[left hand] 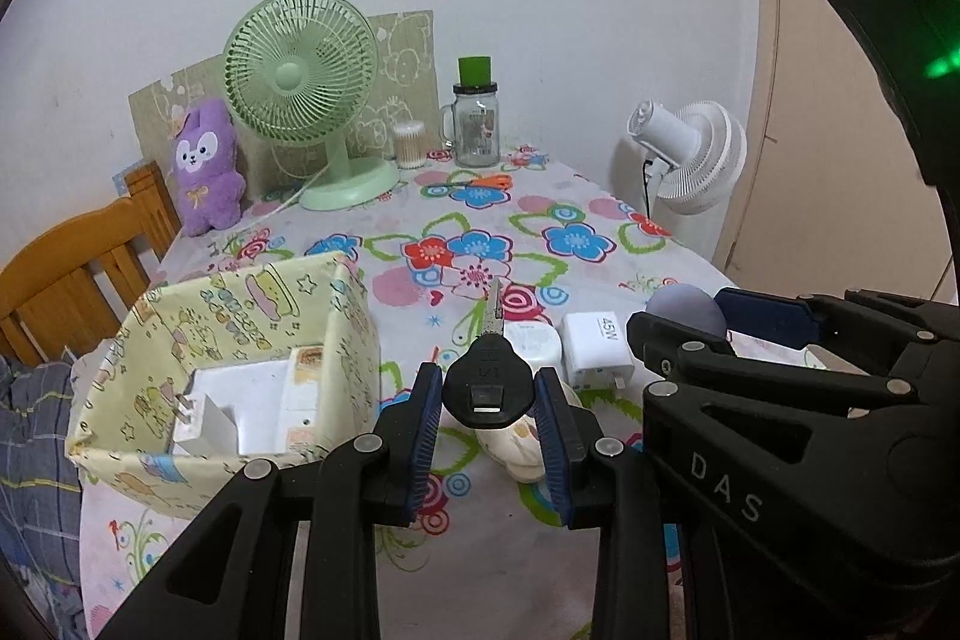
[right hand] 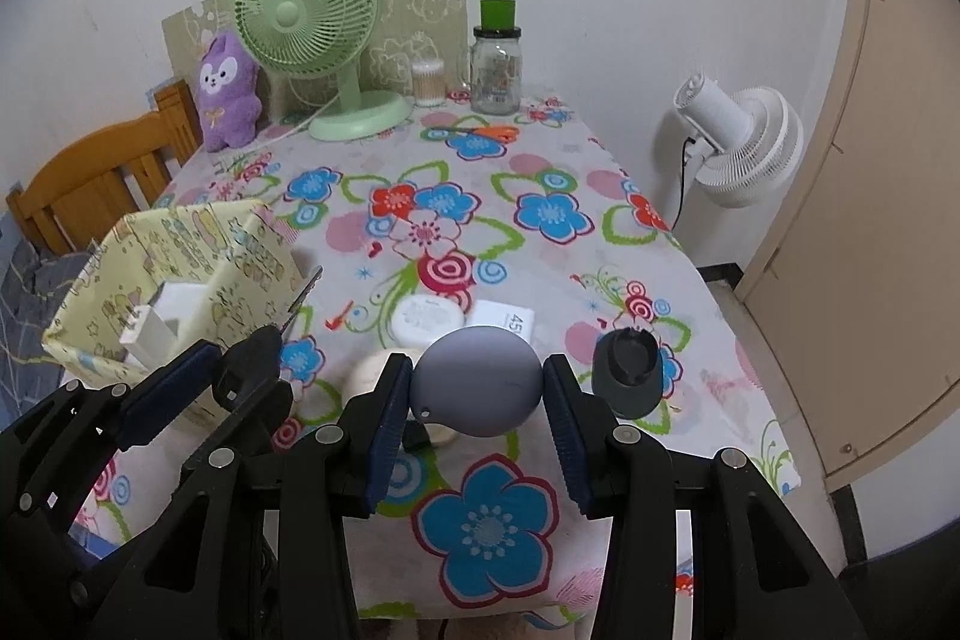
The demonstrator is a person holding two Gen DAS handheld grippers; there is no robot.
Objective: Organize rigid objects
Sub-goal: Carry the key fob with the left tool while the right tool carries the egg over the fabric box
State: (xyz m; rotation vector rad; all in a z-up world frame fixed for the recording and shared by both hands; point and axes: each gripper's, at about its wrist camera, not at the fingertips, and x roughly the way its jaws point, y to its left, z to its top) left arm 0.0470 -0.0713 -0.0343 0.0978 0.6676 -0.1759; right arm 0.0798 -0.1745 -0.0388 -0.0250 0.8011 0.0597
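Your left gripper (left hand: pixel 489 400) clamps a black-headed key (left hand: pixel 487 391) at lower centre. Your right gripper (right hand: pixel 477 391) squeezes a grey egg-shaped object (right hand: pixel 477 379), lower centre.

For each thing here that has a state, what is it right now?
left gripper: shut on the key
key: held off the table, blade forward
right gripper: shut on the grey egg-shaped object
grey egg-shaped object: held between the fingers
yellow box: open-topped, white charger inside
glass jar: upright, lid on
green fan: upright
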